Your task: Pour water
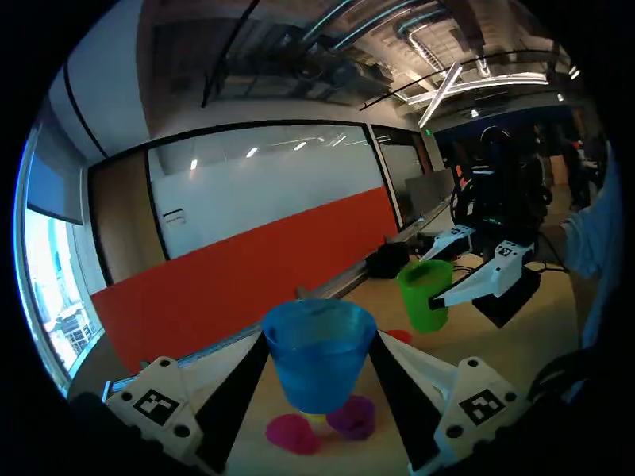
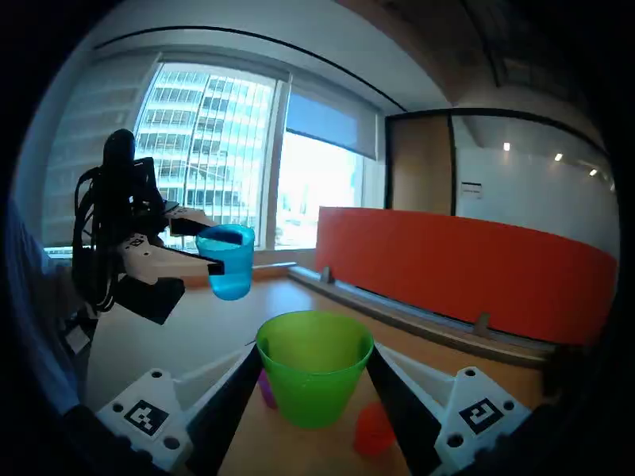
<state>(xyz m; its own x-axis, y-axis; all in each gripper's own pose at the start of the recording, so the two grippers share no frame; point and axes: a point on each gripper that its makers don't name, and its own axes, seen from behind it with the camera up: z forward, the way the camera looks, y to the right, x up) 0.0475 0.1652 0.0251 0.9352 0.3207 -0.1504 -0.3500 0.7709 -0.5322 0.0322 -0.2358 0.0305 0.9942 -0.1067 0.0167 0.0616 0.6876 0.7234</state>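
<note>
A translucent blue cup [image 1: 319, 355] stands upright between my left gripper's fingers [image 1: 319, 361], which are shut on its sides; it seems to hold liquid. In the right gripper view the blue cup [image 2: 228, 260] hangs at the left, above the table, in that left gripper [image 2: 208, 250]. My right gripper [image 2: 315, 373] is shut on a green cup [image 2: 314, 365], upright, its inside looking empty. The left gripper view has the green cup [image 1: 424, 293] to the right and farther off, held by the right gripper [image 1: 438, 282].
Below the cups the wooden table [image 1: 476, 333] carries a pink cup [image 1: 290, 433], a purple cup [image 1: 354, 416] and a red-orange one [image 2: 373, 428]. An orange partition [image 2: 476, 262] runs along the table's far edge. A sleeve [image 1: 591, 238] is at the right.
</note>
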